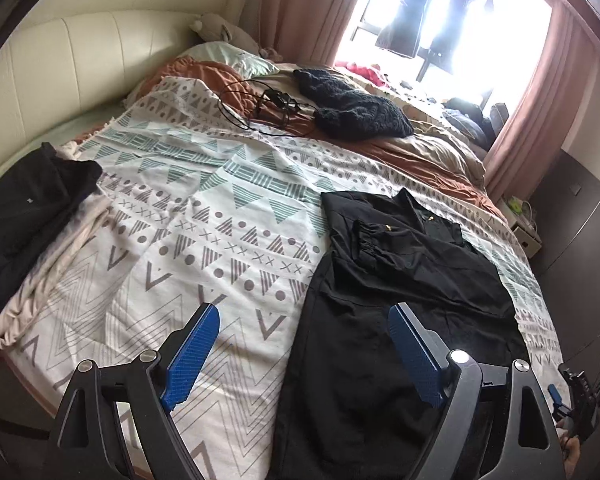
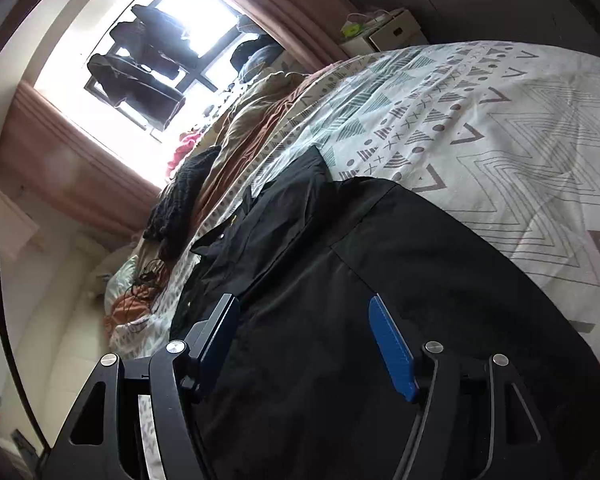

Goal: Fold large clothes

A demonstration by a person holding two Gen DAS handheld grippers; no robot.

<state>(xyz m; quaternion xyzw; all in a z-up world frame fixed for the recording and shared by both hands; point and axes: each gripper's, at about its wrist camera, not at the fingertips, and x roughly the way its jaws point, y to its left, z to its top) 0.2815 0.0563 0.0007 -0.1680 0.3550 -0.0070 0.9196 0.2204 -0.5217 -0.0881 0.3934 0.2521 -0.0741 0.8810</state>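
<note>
Jacket black, smooth, flat on patterned bedspread.

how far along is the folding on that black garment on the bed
Partly done: the black garment lies flat on the patterned bedspread, its sleeves apparently folded in. In hand: nothing; left gripper and right gripper are open above it. Left: folding the body, and possibly the dark clothes beside it.

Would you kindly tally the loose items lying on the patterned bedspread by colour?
Black: 3 — smooth black garment, black folded garment, black knitted piece.
Beige: 1 — crumpled beige cloth.
Total: 4
</note>
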